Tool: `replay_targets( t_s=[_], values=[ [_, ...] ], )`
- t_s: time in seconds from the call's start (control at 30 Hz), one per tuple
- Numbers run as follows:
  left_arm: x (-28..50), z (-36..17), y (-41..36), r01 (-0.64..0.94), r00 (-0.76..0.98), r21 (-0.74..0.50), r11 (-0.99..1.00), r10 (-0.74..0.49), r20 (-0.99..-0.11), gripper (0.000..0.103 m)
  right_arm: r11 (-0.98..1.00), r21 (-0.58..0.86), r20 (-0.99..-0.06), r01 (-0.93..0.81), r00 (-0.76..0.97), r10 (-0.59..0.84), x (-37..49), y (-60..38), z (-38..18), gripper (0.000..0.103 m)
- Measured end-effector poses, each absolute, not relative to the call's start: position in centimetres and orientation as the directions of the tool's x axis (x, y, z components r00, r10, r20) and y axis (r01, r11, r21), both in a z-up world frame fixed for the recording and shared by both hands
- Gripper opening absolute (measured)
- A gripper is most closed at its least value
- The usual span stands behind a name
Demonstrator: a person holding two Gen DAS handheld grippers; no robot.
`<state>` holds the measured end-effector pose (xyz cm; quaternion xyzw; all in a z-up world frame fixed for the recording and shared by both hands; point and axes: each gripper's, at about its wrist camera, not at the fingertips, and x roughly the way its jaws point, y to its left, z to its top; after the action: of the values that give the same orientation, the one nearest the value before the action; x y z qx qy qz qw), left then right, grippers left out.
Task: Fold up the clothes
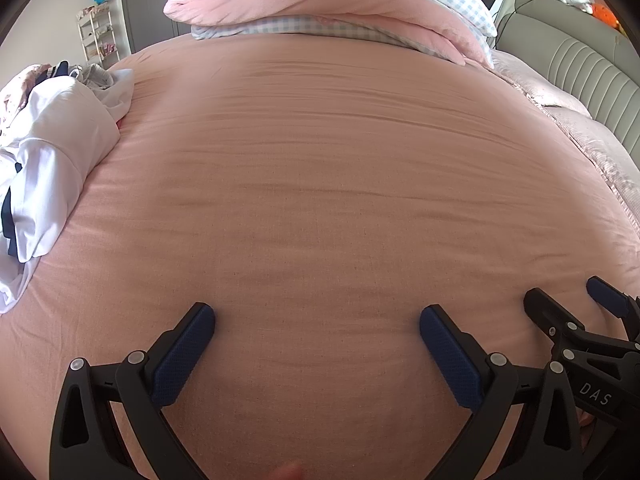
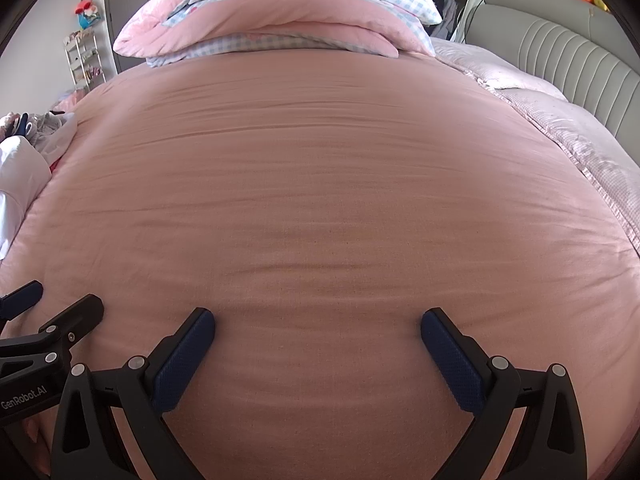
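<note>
A heap of clothes (image 1: pixel 52 152), mostly white with dark blue trim, lies at the left edge of the pink bed sheet (image 1: pixel 320 180). The same heap (image 2: pixel 20 172) shows at the far left in the right wrist view. My left gripper (image 1: pixel 317 316) hovers open low over bare sheet, well to the right of the heap, with nothing between its blue pads. Beside it my right gripper (image 2: pixel 318 320) is open and empty too, over the same sheet. In the left wrist view the right gripper (image 1: pixel 576 300) shows at the right edge.
A folded pink and blue-checked quilt (image 1: pixel 332 12) lies across the far end of the bed. A grey padded headboard (image 1: pixel 576 64) runs along the right side with a pale pink blanket (image 1: pixel 592 148) below it. A white shelf rack (image 1: pixel 98 36) stands at the back left.
</note>
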<state>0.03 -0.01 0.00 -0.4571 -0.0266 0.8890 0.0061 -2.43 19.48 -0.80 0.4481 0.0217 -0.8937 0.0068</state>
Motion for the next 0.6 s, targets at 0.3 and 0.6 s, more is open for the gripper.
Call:
replay_targets(
  t_s=[0.3, 0.6],
  values=[
    [-0.1, 0.6, -0.1, 0.007, -0.567, -0.043, -0.999, 0.031, -0.823, 0.103, -0.998, -0.049, -0.816, 0.034, -0.578, 0.02, -2.5, 19.2, -0.8, 0.103],
    [3.8, 9.2, 0.3, 0.016, -0.636, -0.036, -0.999, 0.018, -0.771, 0.103, -0.998, -0.057, -0.79, 0.032, -0.613, 0.026, 0.8, 17.3, 6.9, 0.103]
  ],
)
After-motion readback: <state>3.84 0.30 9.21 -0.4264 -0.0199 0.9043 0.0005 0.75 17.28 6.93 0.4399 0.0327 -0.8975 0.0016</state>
